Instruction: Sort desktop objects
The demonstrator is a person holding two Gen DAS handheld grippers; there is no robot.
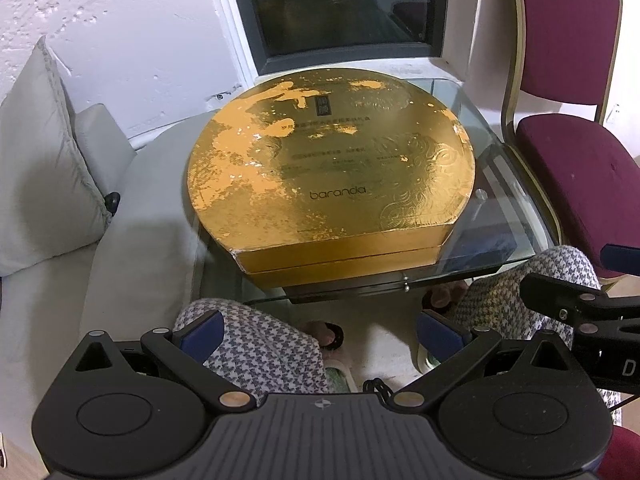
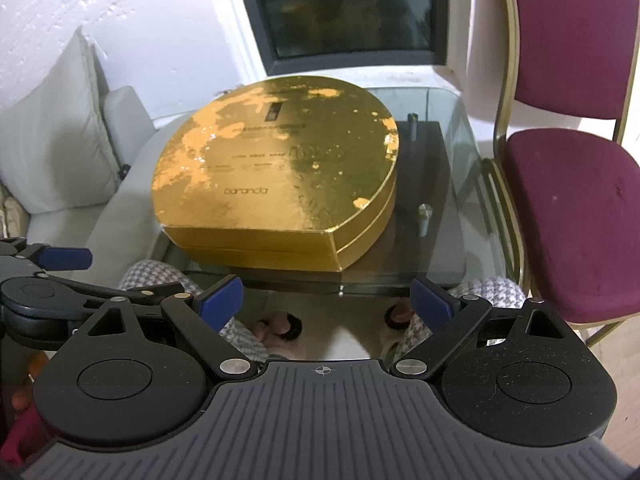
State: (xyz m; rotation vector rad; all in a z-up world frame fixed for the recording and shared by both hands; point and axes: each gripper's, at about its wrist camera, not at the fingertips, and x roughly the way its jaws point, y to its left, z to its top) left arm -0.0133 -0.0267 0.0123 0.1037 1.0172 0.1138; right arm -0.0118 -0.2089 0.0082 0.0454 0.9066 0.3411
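Note:
A large gold box (image 1: 328, 168), round with one flat front side and marked "baranda", lies closed on a glass table (image 1: 480, 148). It also shows in the right wrist view (image 2: 276, 168). My left gripper (image 1: 320, 334) is open and empty, held in front of the table's near edge above the person's knees. My right gripper (image 2: 328, 302) is open and empty, also just short of the table's near edge. The right gripper also shows at the right edge of the left wrist view (image 1: 580, 276), and the left gripper at the left of the right wrist view (image 2: 52, 264).
A maroon chair (image 2: 568, 184) stands right of the table. A grey sofa with a cushion (image 1: 44, 160) is on the left. A dark window (image 1: 340, 4) is in the white wall behind. The person's checked trousers (image 1: 260, 352) and slippered feet are below the grippers.

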